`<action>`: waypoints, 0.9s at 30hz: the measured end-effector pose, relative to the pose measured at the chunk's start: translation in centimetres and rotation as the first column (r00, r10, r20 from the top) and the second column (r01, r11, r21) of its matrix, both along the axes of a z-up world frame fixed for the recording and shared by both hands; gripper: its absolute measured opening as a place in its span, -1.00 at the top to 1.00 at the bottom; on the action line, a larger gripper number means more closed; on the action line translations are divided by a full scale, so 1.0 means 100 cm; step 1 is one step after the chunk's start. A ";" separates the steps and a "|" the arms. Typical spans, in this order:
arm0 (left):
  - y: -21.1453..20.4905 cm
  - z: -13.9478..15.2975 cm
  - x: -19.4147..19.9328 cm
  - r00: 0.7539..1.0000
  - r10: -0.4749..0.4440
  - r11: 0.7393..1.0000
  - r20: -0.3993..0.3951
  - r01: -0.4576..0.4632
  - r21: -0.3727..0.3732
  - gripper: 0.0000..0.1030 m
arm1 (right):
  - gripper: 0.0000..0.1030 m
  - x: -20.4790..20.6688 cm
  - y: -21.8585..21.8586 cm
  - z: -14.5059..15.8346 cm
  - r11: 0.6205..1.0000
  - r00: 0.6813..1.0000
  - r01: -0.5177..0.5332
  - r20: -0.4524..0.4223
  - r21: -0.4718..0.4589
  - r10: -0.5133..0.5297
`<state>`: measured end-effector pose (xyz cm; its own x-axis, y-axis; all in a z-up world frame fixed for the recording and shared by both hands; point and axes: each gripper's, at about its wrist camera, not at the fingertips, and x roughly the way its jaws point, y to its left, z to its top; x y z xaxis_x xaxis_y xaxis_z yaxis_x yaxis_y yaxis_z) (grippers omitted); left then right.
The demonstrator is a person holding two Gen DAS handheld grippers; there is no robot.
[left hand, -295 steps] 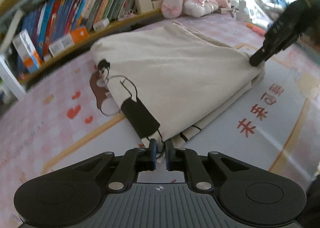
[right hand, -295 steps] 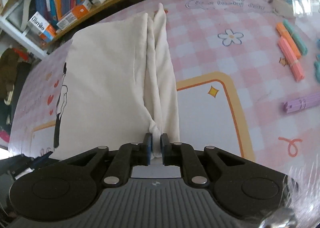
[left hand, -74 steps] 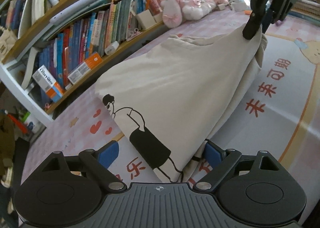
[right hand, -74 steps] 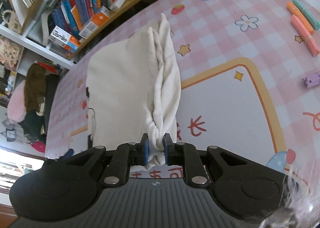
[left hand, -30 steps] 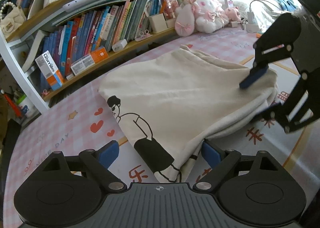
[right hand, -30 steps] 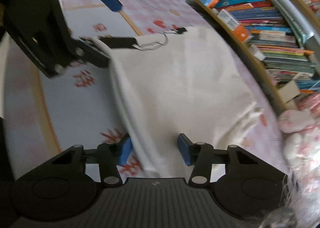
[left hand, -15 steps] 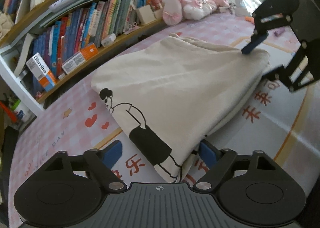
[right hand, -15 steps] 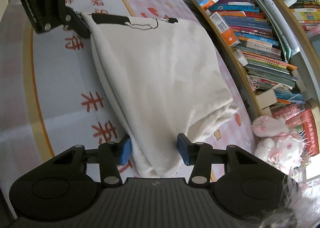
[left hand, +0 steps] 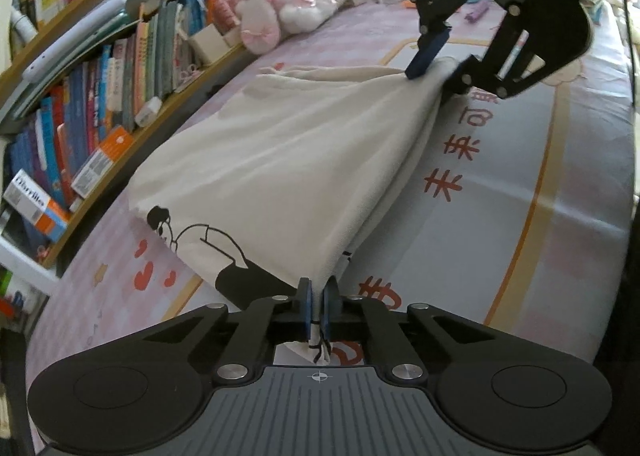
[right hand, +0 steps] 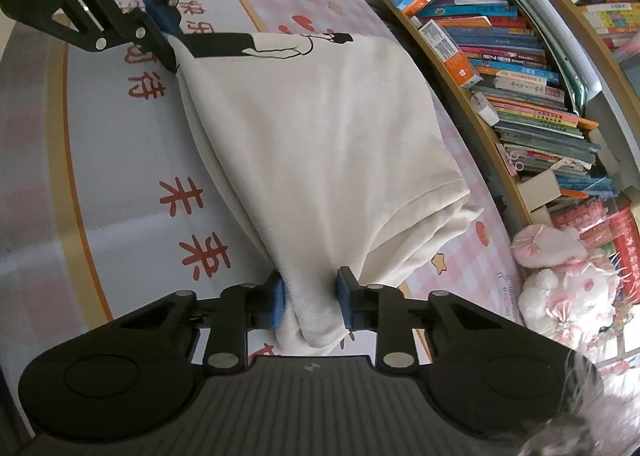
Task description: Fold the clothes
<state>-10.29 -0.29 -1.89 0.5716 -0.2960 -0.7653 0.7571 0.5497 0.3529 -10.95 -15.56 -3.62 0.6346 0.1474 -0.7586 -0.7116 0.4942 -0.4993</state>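
A play mat point(left hand: 540, 192) lies flat and bare on the near side of a cream garment point(left hand: 288, 160), giving open room there for a hand-held gripper to pass. The garment's far side lies near a low curved bookshelf point(right hand: 516, 96) packed with books, leaving only a narrow strip of mat between them. Pink plush toys point(right hand: 560, 280) sit on the mat at the shelf's end, just beyond the garment's corner. Small coloured items are scattered farther off, too blurred to identify.
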 end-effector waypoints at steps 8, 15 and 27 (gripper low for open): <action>0.004 0.021 -0.005 0.990 -0.120 0.993 -0.078 0.120 -0.006 0.93 | 0.78 -0.002 -0.014 0.031 0.997 0.986 0.004 -0.169 0.076 0.009; 0.015 0.053 -0.005 0.960 -0.129 0.989 -0.247 0.107 -0.101 0.93 | 0.79 -0.007 -0.024 0.061 0.984 0.931 0.073 -0.366 0.165 -0.008; 0.031 0.131 0.053 0.977 -0.042 0.970 -0.209 -0.011 -0.244 0.93 | 0.84 0.032 -0.043 0.147 0.932 0.932 0.164 -0.360 0.324 -0.039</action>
